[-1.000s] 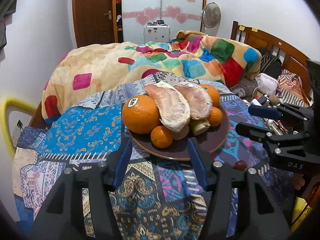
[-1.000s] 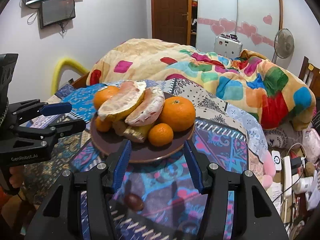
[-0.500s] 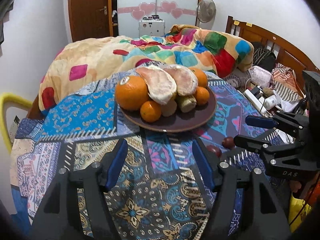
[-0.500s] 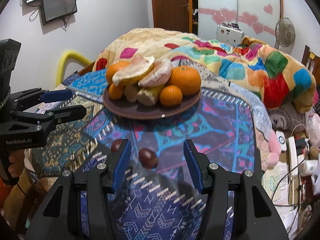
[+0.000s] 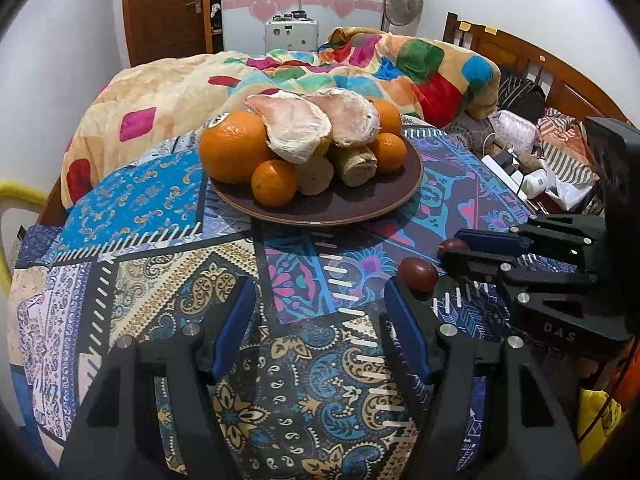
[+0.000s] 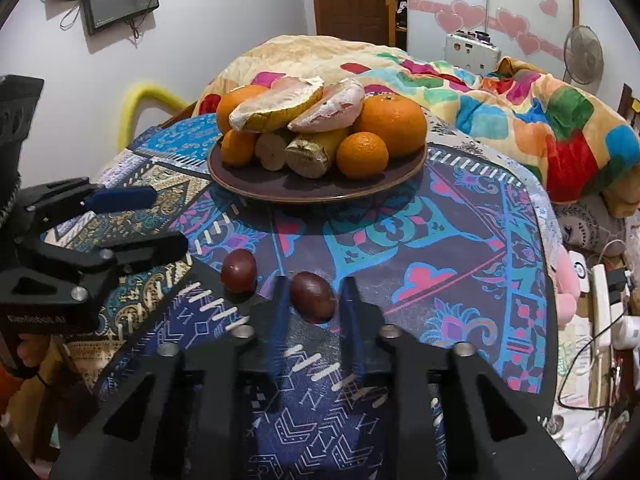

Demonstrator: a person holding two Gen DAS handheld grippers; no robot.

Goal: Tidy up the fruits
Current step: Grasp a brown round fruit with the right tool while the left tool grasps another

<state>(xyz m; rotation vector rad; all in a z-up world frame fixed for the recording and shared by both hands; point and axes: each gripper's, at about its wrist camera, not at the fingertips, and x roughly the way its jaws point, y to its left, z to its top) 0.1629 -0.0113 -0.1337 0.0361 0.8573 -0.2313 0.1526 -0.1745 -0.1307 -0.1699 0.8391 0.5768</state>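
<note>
Glossy oval date (image 6: 312,297) sits between right claw's (image 6: 313,304) narrowed, blurred jaws; left claw (image 5: 316,312) gapes.

Glossy dark fruits (image 6: 313,297) lie on matt patterned cloth (image 6: 440,248); the brown plate (image 6: 320,194) shines smoothly.

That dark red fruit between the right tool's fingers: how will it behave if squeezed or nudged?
The dark red fruit looks smooth and glossy, so it may slip under the right tool. It is egg-shaped and lies loose on the flat patterned cloth, so a nudge would probably roll it. Being small, it is likely light; firmness cannot be told.
</note>
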